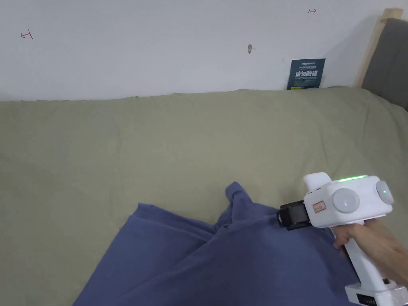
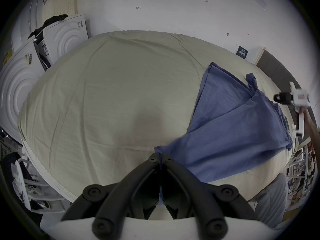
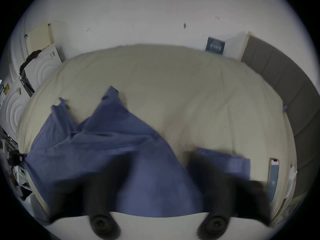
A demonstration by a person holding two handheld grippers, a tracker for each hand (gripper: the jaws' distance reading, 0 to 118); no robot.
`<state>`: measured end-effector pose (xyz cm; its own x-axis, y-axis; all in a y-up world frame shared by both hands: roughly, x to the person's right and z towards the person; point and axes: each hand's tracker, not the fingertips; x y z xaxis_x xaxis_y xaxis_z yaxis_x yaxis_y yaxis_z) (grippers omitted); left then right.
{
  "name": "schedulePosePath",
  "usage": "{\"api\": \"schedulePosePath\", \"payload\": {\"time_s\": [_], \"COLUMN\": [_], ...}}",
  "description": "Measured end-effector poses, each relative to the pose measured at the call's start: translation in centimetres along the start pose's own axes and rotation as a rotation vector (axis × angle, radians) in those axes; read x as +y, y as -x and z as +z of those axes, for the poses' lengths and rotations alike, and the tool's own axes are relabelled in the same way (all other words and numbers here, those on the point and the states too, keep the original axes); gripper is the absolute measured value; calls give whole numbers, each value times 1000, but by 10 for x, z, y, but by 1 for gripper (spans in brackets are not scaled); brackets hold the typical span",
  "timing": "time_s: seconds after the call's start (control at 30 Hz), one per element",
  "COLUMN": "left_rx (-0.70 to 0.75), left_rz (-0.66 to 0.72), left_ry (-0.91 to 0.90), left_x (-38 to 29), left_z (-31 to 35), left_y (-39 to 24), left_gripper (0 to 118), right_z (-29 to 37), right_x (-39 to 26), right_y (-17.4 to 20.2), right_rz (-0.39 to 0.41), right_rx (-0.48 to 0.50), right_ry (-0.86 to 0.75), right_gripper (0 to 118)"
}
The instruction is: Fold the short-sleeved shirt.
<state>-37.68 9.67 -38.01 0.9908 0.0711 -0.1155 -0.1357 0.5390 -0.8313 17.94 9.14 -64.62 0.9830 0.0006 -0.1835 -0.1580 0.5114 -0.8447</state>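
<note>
1. On the bed, over its pale olive-green sheet [image 1: 167, 143], lies the blue short-sleeved cotton shirt [image 1: 223, 259], rumpled and spread toward the near edge, with one pointed fold sticking up toward the wall.
2. Down at the near edge, the left gripper [image 2: 161, 157] has its black jaws pressed together with a thin edge of the blue cloth pinched between them; the fabric runs taut from there up to the right.
3. Over on the other side, the right gripper [image 1: 287, 217], a white pistol-shaped tool held in the person's hand [image 1: 374, 243], hovers just above the shirt's far right part. In the right gripper view its jaws stand spread wide with blue cloth showing between them, though that picture is smeared by motion.
4. My read: this is the early spreading-out step, one corner secured and the other side not yet taken.
5. Next, I'd judge, the right gripper needs to drop onto an edge or shoulder and close on it, so both can pull the shirt flat before any fold.
6. Writing: a dark blue card [image 1: 306, 74] leans against the white wall at the bed's far side, with pale print on it; small red pen marks dot the wall. The gripper body carries a small red-framed sticker, too small to make out.
</note>
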Motion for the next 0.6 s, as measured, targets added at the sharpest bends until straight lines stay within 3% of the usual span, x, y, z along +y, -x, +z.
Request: {"api": "schedulePosePath", "payload": {"time_s": [0.1,0.27,0.33,0.4,0.43,0.47,0.53,0.6], "left_rx": [1,4,8,12,12,14,11,11], "left_rz": [0,7,1,-6,-9,-14,4,17], "left_ry": [5,29,35,42,44,48,56,66], "left_x": [3,7,6,6,6,8,9,12], "left_z": [-2,-16,-18,-21,-21,-22,-24,-24], "left_y": [-1,8,7,10,10,11,15,16], "left_gripper": [0,0,0,0,0,0,0,0], "right_z": [-21,-64,-66,-59,-51,-38,-20,5], "right_x": [13,9,8,8,6,8,11,10], "right_y": [-1,13,19,24,30,31,43,43], "right_rz": [59,239,218,197,236,251,288,275], "right_rx": [-46,-122,-114,-79,-70,-28,-73,-30], "right_ry": [15,174,121,130,106,75,8,-16], "right_gripper": [118,113,111,89,62,2,3,3]}}
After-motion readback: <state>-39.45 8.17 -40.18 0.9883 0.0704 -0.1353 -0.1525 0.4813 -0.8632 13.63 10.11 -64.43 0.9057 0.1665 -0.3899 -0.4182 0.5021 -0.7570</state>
